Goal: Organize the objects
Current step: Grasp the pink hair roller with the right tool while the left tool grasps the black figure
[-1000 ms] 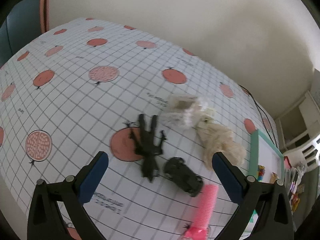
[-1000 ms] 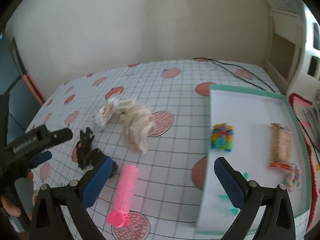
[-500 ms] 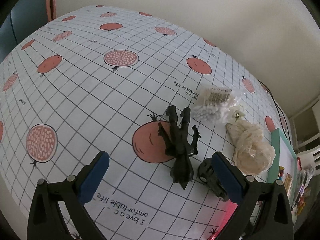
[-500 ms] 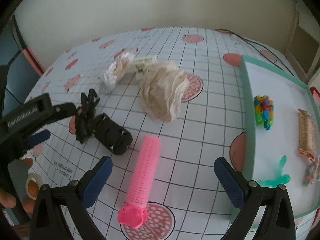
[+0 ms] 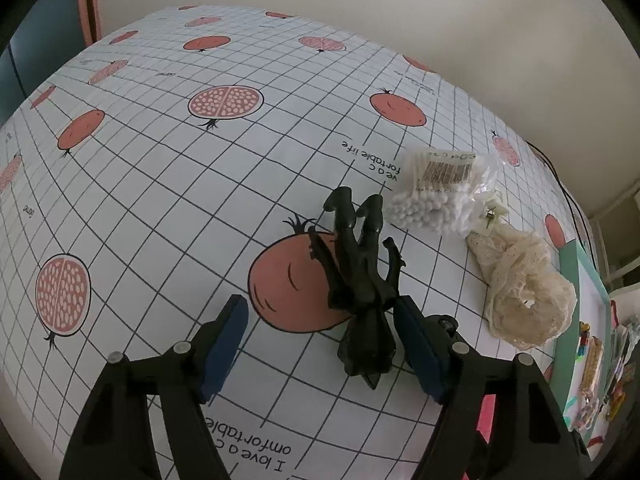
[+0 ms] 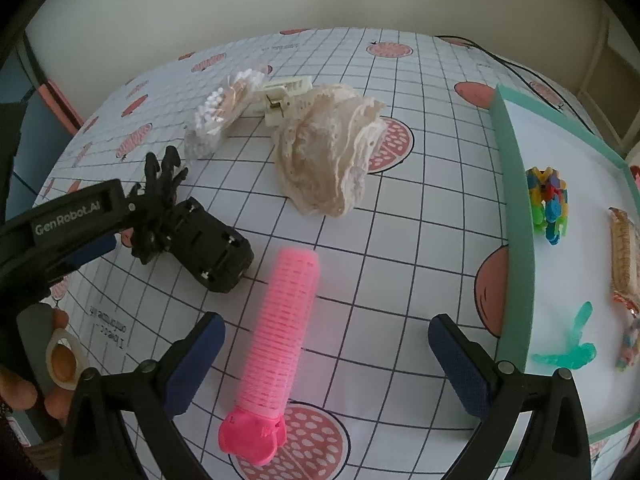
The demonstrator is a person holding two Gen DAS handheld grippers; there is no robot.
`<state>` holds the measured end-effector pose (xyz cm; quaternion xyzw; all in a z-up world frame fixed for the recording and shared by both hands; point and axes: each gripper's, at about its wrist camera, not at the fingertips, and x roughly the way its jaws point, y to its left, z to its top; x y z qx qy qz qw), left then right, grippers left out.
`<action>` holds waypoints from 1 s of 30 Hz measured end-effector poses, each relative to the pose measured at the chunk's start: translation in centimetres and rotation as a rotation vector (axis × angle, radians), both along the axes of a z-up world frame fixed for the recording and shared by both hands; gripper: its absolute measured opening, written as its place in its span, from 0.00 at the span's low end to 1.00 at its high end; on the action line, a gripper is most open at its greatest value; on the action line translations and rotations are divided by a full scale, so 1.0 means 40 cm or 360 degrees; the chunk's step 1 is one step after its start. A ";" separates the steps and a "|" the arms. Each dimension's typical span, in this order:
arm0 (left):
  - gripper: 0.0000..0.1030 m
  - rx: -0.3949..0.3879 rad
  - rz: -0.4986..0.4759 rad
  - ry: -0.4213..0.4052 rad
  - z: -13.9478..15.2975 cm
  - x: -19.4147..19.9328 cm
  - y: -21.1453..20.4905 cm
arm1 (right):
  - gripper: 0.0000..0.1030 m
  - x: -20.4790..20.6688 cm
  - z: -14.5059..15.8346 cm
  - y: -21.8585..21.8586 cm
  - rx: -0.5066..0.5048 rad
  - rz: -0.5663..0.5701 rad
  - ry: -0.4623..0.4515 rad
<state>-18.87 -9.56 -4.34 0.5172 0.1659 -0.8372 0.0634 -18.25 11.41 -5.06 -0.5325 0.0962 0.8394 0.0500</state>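
Black figure lies between my left gripper fingers, jaws wide, nothing held. Right gripper gapes too, pink curler between fingers, ungrasped. Tray already holds colourful toy, green figure, wrapped snack. Left on table: black car, lace cloth, cotton swabs, clip. I judge roughly a third done.

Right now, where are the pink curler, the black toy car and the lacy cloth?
pink curler [image 6: 286,332]: right wrist view, middle of its ribbed barrel.
black toy car [image 6: 214,250]: right wrist view, its underside.
lacy cloth [image 6: 328,160]: right wrist view, middle folds.
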 end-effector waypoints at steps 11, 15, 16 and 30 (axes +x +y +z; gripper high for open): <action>0.53 -0.0084 -0.0010 -0.0019 -0.001 0.000 0.006 | 1.00 -0.006 -0.012 -0.014 0.0053 0.0039 -0.0049; 0.45 -0.0110 -0.0007 -0.0025 0.000 0.002 0.005 | 1.00 -0.003 -0.014 -0.021 0.0082 0.0056 -0.0069; 0.44 -0.0121 -0.0008 -0.0028 0.000 0.002 0.005 | 1.00 -0.008 -0.017 -0.025 0.0088 0.0059 -0.0074; 0.28 -0.0168 0.0006 -0.0058 -0.001 0.007 0.003 | 0.64 0.004 0.000 -0.021 0.0166 0.0068 -0.0104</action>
